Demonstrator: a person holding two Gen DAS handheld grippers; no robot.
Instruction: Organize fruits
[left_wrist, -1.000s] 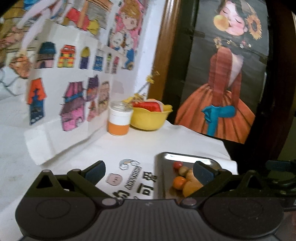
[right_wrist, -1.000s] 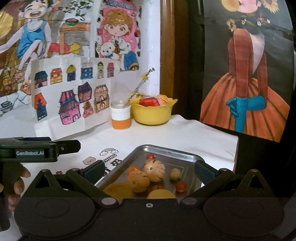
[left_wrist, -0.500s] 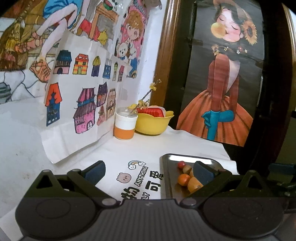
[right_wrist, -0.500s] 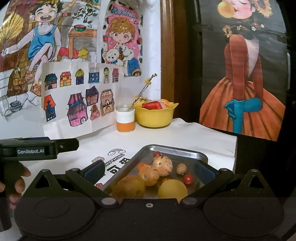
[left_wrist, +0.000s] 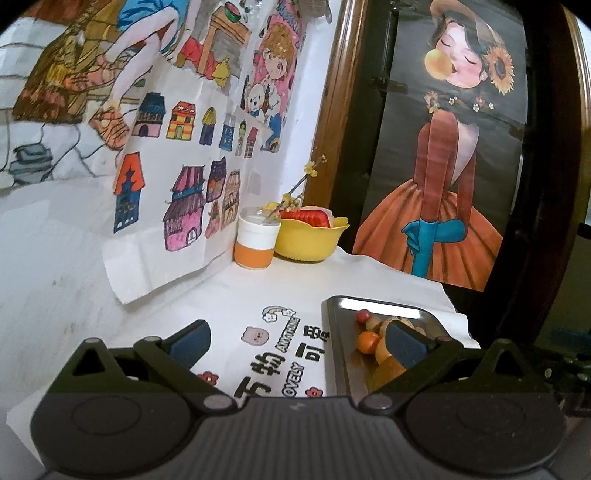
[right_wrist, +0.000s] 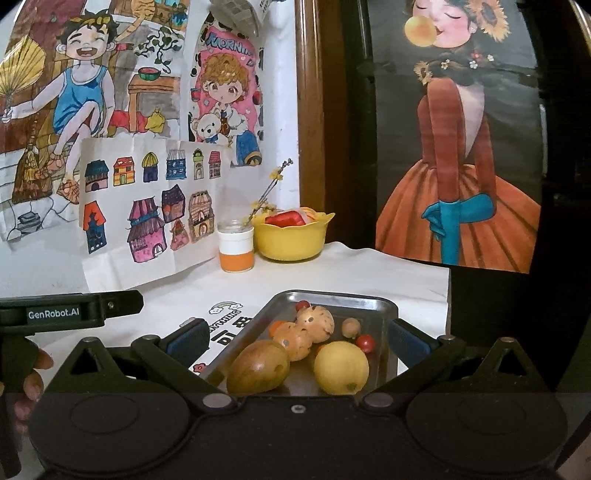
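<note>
Both tools, left (left_wrist: 297, 338) and right (right_wrist: 295, 338), stood released and empty; the right tool's body cut off the rectangular steel fruit tray (right_wrist: 373, 301) at its near edge.

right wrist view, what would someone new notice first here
The metal tray of fruit sits nearest, framed by the open right gripper: a yellow lemon, a brownish fruit, two speckled ones and small red tomatoes. Behind it, at the table's back, a yellow bowl stands beside an orange-and-white jar. Bright drawings cover the wall, and a painting of a girl in an orange dress stands to the right.
</note>
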